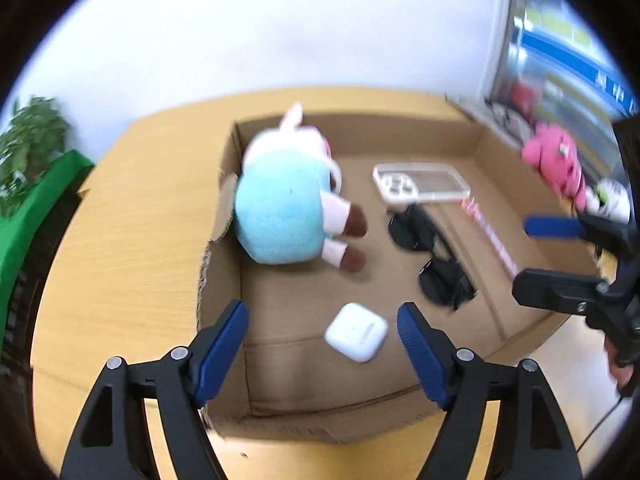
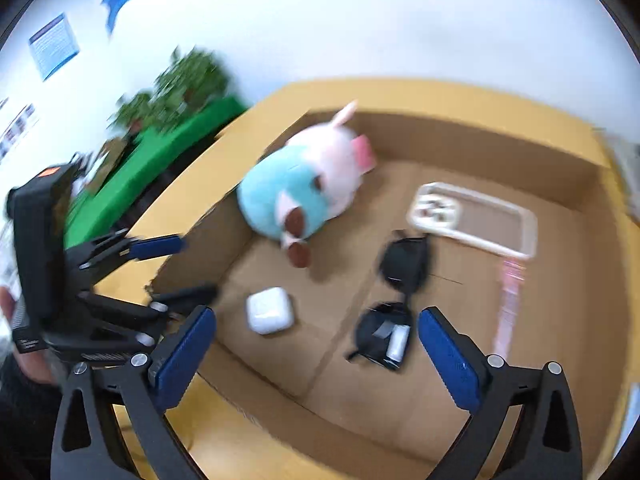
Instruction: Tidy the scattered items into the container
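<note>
An open cardboard box (image 1: 400, 136) (image 2: 480, 140) lies on a yellow wooden table. Inside it are a blue and white plush toy (image 1: 280, 208) (image 2: 296, 188), a clear phone case (image 1: 420, 182) (image 2: 476, 218), black sunglasses (image 1: 432, 256) (image 2: 392, 300), a white earbud case (image 1: 356, 332) (image 2: 268, 310) and a pink strip (image 1: 492, 236) (image 2: 508, 304). My left gripper (image 1: 320, 312) (image 2: 188, 270) hangs open above the box's near left corner, nothing between its fingers. My right gripper (image 2: 316, 316) (image 1: 536, 256) stands wide open over the box's near right part, also empty.
A pink plush toy (image 1: 556, 160) and a white and green object (image 1: 612, 196) lie beyond the box's right side. A potted plant (image 1: 32, 140) (image 2: 188, 80) on a green surface (image 2: 160, 160) stands left of the table. White wall behind.
</note>
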Available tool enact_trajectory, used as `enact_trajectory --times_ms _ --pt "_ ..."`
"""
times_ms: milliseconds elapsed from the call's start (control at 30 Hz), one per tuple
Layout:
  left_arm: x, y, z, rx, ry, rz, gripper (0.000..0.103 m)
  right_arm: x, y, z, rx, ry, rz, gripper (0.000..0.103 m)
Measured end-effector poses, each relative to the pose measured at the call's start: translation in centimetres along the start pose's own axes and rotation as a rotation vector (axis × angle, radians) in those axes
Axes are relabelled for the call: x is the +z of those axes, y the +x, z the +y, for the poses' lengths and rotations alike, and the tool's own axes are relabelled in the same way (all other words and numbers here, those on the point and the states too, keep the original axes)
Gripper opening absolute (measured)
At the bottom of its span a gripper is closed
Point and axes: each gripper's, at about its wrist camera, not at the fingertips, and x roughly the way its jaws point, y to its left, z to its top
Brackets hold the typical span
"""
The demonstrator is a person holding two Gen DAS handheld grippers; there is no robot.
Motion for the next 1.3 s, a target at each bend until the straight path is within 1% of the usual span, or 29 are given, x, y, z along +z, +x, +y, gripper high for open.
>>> enact_trajectory --times_ms 100,167,300,433,467,567,733,800,867,933,1133,1233,1300 --pt "-0.7 -1.5 -1.6 0.036 -0.02 -0.052 0.078 -1.9 -2.5 -0.9 -0.14 0.063 -0.044 0.103" --pt "-0.5 -1.2 -2.7 0.05 -0.029 -0.075 0.078 -3.1 -3.9 -1.6 -0.223 0.097 -0.06 0.103" --pt "-1.4 -1.7 -4.5 0.048 -0.038 -0.094 0.078 -4.6 -5.3 -3.7 -0.307 0.1 -0.074 0.103" --pt "-1.8 -1.5 -5.8 0.04 -0.037 -0.089 0.078 -5.7 -5.5 -4.5 -0.323 0.102 -0.127 0.103" --pt "-1.9 -1.4 -6.0 0.035 -0.043 -0.088 0.078 -6.1 -5.3 -4.6 -0.332 0.101 -0.135 0.103" --pt "-2.2 -0.4 -6.1 0.023 -0.065 -0.094 0.078 -6.9 -3.9 -4.8 -0.32 0.101 -0.147 0.103" --pt "-3.5 2.0 -5.9 0.036 -0.095 -0.08 0.078 -8.9 -2.8 -5.4 -0.32 0.103 -0.164 0.103" --pt "-4.1 2.9 -6.0 0.051 -0.092 -0.084 0.078 -9.3 -2.8 -5.7 -0.319 0.092 -0.201 0.103" --pt "-4.6 3.2 -6.4 0.093 -0.064 -0.121 0.079 -9.6 -2.6 -5.5 -0.34 0.072 -0.224 0.103" --pt "-4.9 3.2 -6.7 0.111 -0.06 -0.17 0.08 -9.8 -2.5 -5.4 -0.355 0.065 -0.255 0.103" --pt "-5.4 3.3 -6.5 0.13 -0.048 -0.263 0.084 -10.9 -2.7 -4.9 -0.39 0.035 -0.376 0.103" --pt "-5.7 3.1 -6.5 0.134 -0.041 -0.326 0.085 -10.8 -2.7 -5.0 -0.389 0.033 -0.377 0.103" --pt "-5.8 3.1 -6.5 0.134 -0.042 -0.333 0.086 -10.7 -2.7 -5.1 -0.389 0.033 -0.378 0.103"
